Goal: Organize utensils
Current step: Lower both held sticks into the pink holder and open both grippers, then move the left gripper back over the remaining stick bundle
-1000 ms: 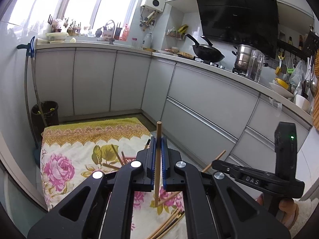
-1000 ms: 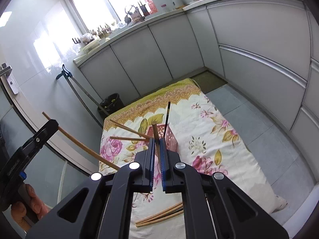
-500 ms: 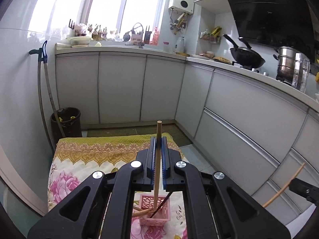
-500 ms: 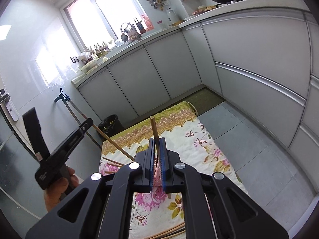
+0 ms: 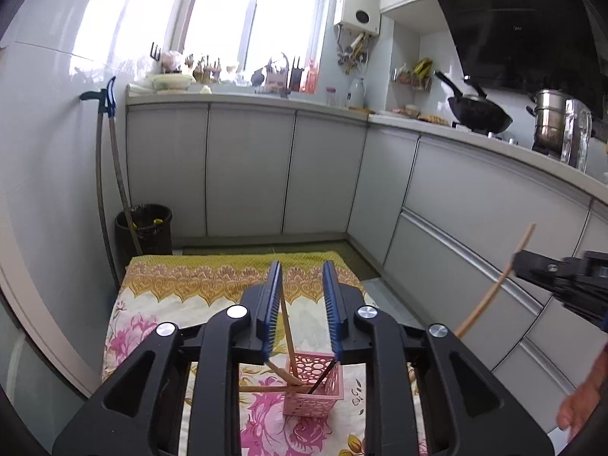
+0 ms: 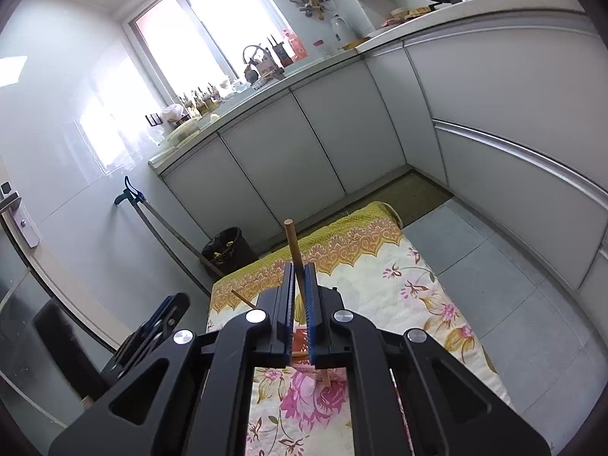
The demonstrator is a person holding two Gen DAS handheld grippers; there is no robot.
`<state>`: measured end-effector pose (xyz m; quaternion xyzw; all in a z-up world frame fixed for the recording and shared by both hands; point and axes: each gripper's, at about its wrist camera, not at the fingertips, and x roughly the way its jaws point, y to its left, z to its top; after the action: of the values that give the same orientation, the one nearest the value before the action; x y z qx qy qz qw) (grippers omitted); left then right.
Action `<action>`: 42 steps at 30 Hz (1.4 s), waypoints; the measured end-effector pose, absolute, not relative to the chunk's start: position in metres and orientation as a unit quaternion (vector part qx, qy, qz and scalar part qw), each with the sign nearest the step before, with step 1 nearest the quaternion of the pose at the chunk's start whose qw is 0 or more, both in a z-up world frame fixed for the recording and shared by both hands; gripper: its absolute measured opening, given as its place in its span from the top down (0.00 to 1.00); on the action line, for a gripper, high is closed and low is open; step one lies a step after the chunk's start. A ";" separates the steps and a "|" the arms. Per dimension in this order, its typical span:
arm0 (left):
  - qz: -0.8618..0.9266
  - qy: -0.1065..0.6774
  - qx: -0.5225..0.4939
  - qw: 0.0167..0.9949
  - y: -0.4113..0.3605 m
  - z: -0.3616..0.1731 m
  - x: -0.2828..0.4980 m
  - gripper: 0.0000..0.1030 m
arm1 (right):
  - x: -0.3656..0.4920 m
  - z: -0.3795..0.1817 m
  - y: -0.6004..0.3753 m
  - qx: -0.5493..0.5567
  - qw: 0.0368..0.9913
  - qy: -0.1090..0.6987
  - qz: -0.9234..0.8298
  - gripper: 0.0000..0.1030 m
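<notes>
A wooden chopstick (image 5: 285, 326) drops into the pink basket (image 5: 313, 391) at lower centre as the left gripper (image 5: 302, 307) jaws are opening around it. The right gripper (image 6: 300, 304) clamps another chopstick (image 6: 295, 254), awaiting its turn.

Left hand-held gripper (image 5: 301, 306): jaws opening, wooden chopstick (image 5: 285, 326) between them, leaning on left pad | Pink basket (image 5: 314, 387): on floral cloth (image 5: 159, 315), holding wooden and one dark chopstick (image 5: 321, 377) | Right hand-held gripper (image 5: 562, 277): at right edge, clamping a wooden stick (image 5: 494, 285) | Background: kitchen counter (image 5: 475, 140), wok (image 5: 477, 114).
</notes>
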<state>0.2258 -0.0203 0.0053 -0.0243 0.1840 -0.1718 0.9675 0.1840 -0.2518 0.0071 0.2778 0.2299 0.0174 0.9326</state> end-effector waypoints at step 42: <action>-0.108 0.173 -0.018 0.979 0.027 0.009 0.138 0.07 | 0.096 -0.054 -0.219 0.201 0.953 0.201 -0.106 0.07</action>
<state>0.1385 0.0267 0.0094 -0.0177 0.1727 -0.1080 0.9789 0.0956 -0.2191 -0.0542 0.2006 0.2009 -0.1058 0.9530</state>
